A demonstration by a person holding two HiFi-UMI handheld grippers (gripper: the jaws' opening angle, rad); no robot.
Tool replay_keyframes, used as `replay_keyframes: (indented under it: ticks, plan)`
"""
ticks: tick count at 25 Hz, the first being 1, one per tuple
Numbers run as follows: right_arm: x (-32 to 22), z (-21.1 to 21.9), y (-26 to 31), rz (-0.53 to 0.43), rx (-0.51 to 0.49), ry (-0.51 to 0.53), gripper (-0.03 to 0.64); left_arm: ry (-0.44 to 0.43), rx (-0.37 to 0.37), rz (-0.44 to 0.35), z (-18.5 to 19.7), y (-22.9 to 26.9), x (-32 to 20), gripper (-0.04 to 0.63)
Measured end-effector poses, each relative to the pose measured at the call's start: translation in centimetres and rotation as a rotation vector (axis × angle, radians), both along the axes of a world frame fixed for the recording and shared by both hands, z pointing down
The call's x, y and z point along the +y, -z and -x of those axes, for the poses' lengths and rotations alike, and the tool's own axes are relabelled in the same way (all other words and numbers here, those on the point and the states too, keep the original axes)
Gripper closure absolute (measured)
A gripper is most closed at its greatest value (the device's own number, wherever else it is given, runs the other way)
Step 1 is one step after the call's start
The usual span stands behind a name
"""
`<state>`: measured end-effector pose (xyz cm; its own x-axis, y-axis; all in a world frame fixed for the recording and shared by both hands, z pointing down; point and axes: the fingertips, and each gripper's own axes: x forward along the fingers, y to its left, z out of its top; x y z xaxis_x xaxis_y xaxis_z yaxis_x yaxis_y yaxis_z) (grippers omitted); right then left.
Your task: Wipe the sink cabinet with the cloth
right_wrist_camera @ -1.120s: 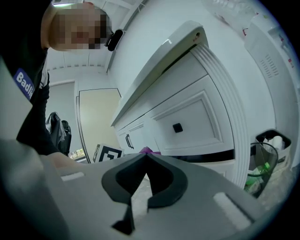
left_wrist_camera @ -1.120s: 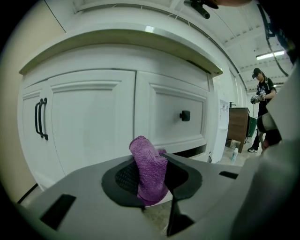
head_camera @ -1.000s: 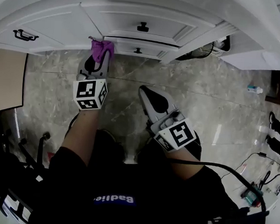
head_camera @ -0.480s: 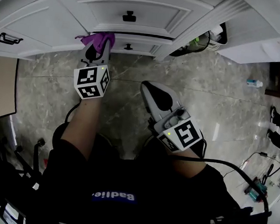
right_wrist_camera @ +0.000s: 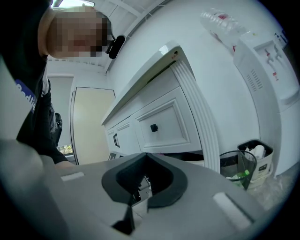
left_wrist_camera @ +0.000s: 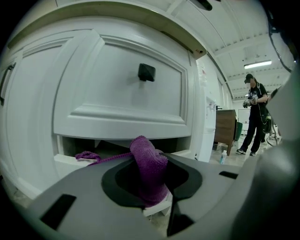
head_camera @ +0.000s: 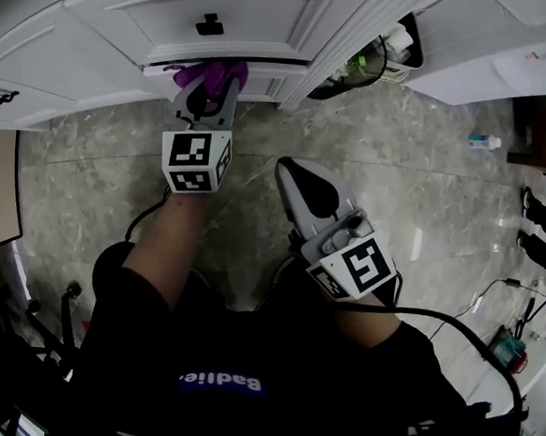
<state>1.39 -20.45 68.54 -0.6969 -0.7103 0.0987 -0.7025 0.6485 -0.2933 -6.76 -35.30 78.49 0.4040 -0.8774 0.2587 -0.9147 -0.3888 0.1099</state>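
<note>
We pinch the cloth (left_wrist_camera: 149, 164) upright in our left gripper (head_camera: 212, 85), against the cabinet (left_wrist_camera: 117, 93); right gripper (head_camera: 293, 178) closed, empty, above marble floor (head_camera: 427, 177).

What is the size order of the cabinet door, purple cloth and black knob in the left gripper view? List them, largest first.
1. cabinet door, by far the largest.
2. purple cloth, though it sits right at the camera, which inflates it.
3. black knob, clearly smallest.

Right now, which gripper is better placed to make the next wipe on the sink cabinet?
Left. The left gripper holds the purple cloth at the cabinet, by its lower rail under the drawer front. The right gripper is shut, empty and back over the floor.
</note>
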Motion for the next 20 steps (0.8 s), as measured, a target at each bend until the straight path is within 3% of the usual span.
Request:
replay_keyframes:
  ticks: [9, 14, 17, 20]
  plan:
    - [0.7, -3.0, 1.1, -0.024, 0.026, -0.083, 0.617, -0.143, 0.007, -0.009, -8.3, -0.2, 0.3, 0.485]
    - [0.7, -3.1, 1.6, -0.038, 0.025, -0.089, 0.617, -0.203, -0.01, -0.004, -11.1, -0.5, 0.5, 0.485]
    - [0.5, -2.2, 1.9, -0.048, 0.017, -0.08, 0.617, -0.226, -0.002, -0.008, -10.6, -0.1, 1.2, 0.485]
    - [0.2, -0.9, 2.2, -0.057, 0.001, -0.056, 0.617, -0.171, 0.007, -0.028, -6.5, 0.7, 1.9, 0.485]
